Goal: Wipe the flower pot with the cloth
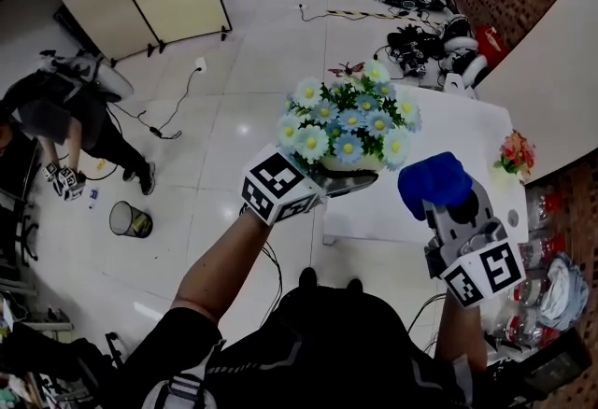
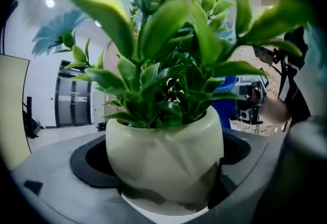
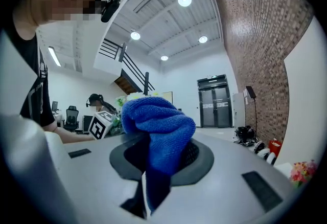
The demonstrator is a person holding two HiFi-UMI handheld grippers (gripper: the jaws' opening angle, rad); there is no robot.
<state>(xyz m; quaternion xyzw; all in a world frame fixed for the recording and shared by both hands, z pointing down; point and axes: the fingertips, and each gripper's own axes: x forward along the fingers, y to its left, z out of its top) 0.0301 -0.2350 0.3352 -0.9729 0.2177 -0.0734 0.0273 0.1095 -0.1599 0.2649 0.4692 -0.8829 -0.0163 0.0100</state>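
Observation:
A pale cream flower pot [image 2: 164, 159] with green leaves and light-blue daisies [image 1: 348, 120] is lifted off the table, and my left gripper [image 1: 322, 185] is shut on its rounded body. In the left gripper view the pot fills the space between the jaws. A bunched blue cloth [image 1: 434, 181] sticks out of my right gripper [image 1: 447, 208], which is shut on it, a short way right of the pot and apart from it. In the right gripper view the blue cloth [image 3: 159, 133] stands up between the jaws and hangs down in front.
A white table [image 1: 458, 141] lies below the pot, with a small bunch of red and yellow flowers [image 1: 515, 155] at its right edge. Cables and gear [image 1: 425, 38] lie on the floor beyond. A bin [image 1: 129, 219] and another person [image 1: 56, 113] are at the left.

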